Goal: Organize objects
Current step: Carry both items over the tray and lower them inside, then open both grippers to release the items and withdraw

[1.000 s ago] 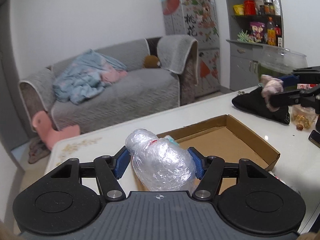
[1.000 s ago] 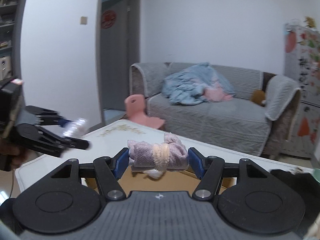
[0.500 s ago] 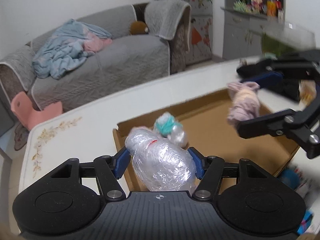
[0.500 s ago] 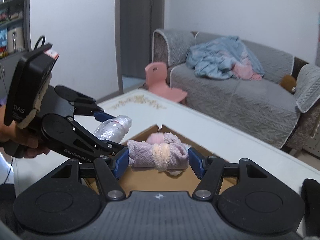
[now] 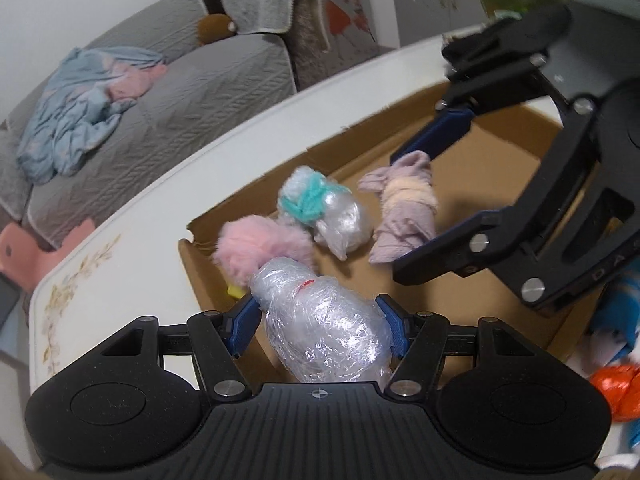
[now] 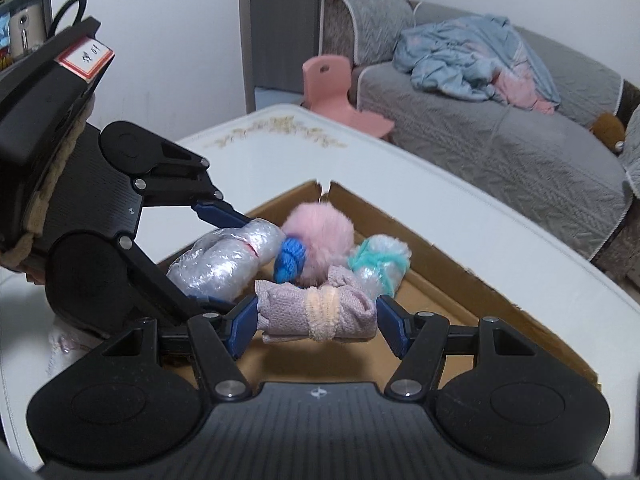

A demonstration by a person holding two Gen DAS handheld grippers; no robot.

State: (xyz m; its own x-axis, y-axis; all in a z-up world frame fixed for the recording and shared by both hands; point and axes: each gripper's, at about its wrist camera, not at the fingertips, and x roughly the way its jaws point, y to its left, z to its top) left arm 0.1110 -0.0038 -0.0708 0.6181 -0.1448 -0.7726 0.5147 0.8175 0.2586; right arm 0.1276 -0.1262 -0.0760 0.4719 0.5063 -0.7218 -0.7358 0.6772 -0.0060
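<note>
left gripper [image 5: 320, 320] is clamped across a clear crinkled plastic-wrapped bundle [image 5: 320, 332], whose long axis runs forward along the fingers, nose tilted down toward the shallow brown cardboard tray [image 5: 500, 312] just ahead and below. right gripper [image 6: 316, 322] is clamped on a mauve knitted cloth roll tied with a peach band [image 6: 316, 310], whose long axis lies crosswise between the pads, hanging over the tray's floor. both bundles look ready to set down; the open floor lies ahead of and beneath the right gripper, while the left gripper sits nearer the tray's crowded corner. beyond the fingers, inside the tray, rest a fluffy pink pom-pom [image 6: 320, 240], a blue yarn knot [image 6: 290, 260] touching it, and a plastic bundle wrapped in teal yarn [image 6: 380, 264] just beside. the tray sits on a white table [image 6: 500, 240].
</note>
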